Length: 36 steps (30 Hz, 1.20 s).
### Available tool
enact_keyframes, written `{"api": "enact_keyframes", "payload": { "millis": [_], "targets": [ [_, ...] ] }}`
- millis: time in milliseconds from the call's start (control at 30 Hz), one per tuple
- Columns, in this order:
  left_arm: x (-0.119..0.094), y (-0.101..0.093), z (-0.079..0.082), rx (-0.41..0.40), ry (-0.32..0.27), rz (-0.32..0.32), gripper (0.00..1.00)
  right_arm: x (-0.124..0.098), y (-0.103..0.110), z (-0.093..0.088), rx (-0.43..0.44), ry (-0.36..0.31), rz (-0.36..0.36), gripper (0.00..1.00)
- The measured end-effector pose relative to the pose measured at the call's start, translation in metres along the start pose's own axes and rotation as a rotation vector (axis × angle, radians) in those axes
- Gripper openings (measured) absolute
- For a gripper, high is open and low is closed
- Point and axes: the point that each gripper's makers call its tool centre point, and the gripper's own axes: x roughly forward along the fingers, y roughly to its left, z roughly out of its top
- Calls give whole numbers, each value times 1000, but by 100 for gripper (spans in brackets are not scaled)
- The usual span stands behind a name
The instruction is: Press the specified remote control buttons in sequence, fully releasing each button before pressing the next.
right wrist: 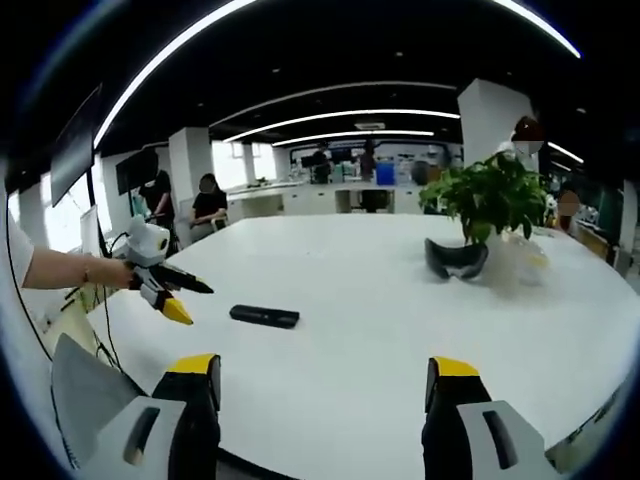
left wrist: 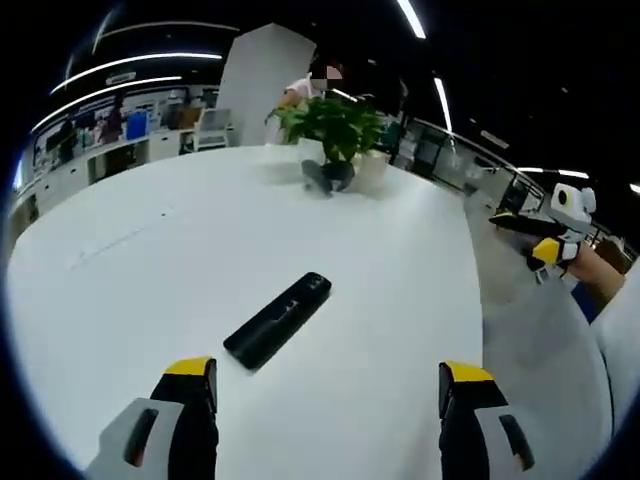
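Remote (left wrist: 277,320) flat on table (left wrist: 380,300), both grippers apart.

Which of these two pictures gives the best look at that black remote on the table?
The left gripper view. There the remote lies close, just ahead of the open jaws, large enough to see its long shape on the white table. In the right gripper view the remote is a small dark bar farther off.

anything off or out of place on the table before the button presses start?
Nothing stands out. The black remote control lies flat on the white table, untouched, at an angle to the left gripper, whose jaws are open. The potted plant stands upright with a dark object at its base. The right gripper is open too.
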Motion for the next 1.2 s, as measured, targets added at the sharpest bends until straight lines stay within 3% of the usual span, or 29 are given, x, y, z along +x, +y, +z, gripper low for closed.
{"api": "enact_keyframes", "payload": {
  "millis": [167,433,700,867,967,1100,1200],
  "targets": [
    [12,12,-3,75,88,4,95,0,0,-2,1,11,-1,83],
    [27,25,2,149,148,5,92,2,2,-5,-3,38,2,82],
    [45,38,-1,340,290,2,87,4,-1,-8,-4,64,-2,80],
    [60,41,-1,429,341,-9,84,6,-3,-11,0,81,-4,76],
    [67,45,-5,474,391,-20,77,7,-5,-13,16,93,-6,73],
    [75,43,-6,494,408,-43,67,7,-10,-20,40,119,-10,61],
    [78,47,-12,519,445,-53,57,8,-6,-21,61,115,17,60]
  ]
}}
